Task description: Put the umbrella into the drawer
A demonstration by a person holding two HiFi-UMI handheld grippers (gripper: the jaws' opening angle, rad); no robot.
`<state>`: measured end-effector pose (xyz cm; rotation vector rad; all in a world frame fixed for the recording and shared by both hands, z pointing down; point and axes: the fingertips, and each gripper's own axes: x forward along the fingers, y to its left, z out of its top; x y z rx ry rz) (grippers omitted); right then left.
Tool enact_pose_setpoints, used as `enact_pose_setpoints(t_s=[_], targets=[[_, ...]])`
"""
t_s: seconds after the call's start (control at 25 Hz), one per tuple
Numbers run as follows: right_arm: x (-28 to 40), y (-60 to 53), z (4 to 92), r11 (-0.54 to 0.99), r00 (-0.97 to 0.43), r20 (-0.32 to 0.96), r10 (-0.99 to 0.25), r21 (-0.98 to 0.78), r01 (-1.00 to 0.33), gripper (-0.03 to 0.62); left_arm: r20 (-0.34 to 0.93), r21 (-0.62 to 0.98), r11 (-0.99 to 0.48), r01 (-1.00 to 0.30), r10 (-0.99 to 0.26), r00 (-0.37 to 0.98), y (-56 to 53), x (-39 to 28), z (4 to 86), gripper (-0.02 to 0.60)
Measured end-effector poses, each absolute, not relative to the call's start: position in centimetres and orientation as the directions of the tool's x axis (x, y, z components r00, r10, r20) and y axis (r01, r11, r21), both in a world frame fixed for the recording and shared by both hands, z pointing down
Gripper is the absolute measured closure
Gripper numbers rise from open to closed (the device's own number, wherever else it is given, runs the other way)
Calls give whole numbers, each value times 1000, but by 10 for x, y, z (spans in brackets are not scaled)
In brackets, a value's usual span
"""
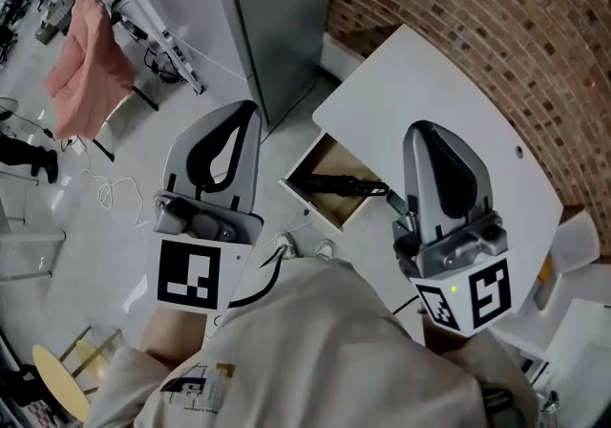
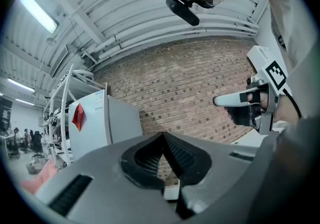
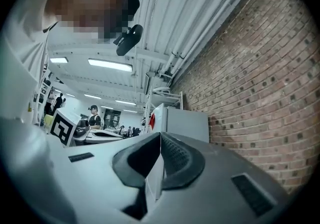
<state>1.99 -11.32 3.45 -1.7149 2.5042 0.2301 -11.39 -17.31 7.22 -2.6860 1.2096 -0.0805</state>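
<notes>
A black folded umbrella (image 1: 344,185) lies inside the open wooden drawer (image 1: 336,218) at the front of the white table (image 1: 430,82). Both grippers are lifted well above it, close to the head camera, and point level at the room. My left gripper (image 1: 250,111) is to the left of the drawer, jaws closed tip to tip with nothing in them (image 2: 162,135). My right gripper (image 1: 420,130) hangs over the table edge just right of the drawer, shut and empty (image 3: 160,135). The left gripper view shows the right gripper (image 2: 220,100) from the side.
A grey cabinet (image 1: 277,15) stands behind the drawer, next to a brick wall (image 1: 496,6). Pink cloth (image 1: 86,63) hangs on a rack at far left. A yellow stool (image 1: 62,374) is at bottom left. White boxes (image 1: 573,245) sit at the right.
</notes>
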Motion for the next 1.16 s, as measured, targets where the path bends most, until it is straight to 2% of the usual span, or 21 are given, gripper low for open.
enact_pose_setpoints(t_s=[0.36, 0.92, 1.16], targets=[[16, -115, 67, 374, -378, -74, -923, 63, -925, 586, 35, -163, -648, -744, -758, 652, -165, -110, 103, 574], [16, -111, 68, 379, -379, -79, -922, 21, -925, 586, 71, -152, -671, -726, -740, 669, -158, -102, 109, 574], [12, -108, 69, 369, -374, -66, -925, 78, -926, 586, 73, -159, -675, -721, -736, 673, -155, -101, 109, 572]])
